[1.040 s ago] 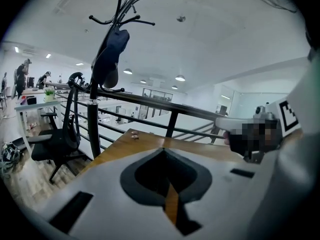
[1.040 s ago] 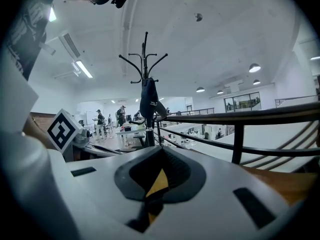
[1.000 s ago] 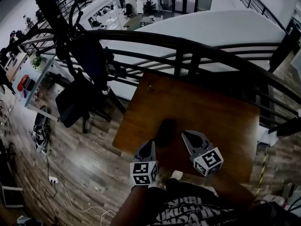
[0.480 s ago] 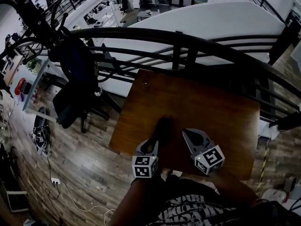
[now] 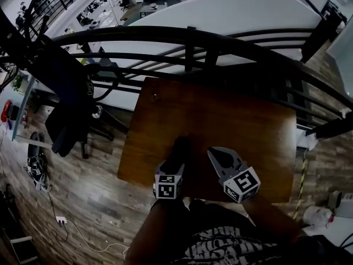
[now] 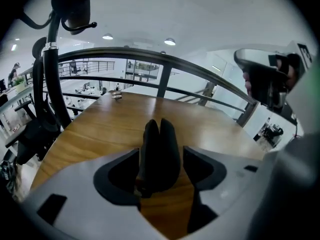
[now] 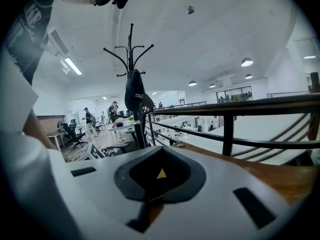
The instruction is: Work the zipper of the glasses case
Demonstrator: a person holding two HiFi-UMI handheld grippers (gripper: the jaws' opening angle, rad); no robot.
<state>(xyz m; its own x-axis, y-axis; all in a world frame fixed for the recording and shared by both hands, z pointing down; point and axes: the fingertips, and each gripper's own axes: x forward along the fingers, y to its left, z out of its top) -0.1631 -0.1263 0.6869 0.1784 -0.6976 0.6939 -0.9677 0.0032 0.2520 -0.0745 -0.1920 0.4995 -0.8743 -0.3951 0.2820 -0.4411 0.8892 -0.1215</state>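
**Left gripper dropping down around the glasses case**

Head view: the left gripper point(image 5: 172, 163) is sitting lower than a second ago, tilting down over the dark glasses case point(image 5: 181, 147). The case is lying near the bench's point(image 5: 242, 120) front edge, with the right gripper point(image 5: 216, 154) hovering beside it.

Left gripper view: the jaws have just been opening and are flanking the case without squeezing it. Its long axis is pointing away.

Right gripper view: the jaws are pressing together, empty, and the pad lettering is blurring beyond reading.
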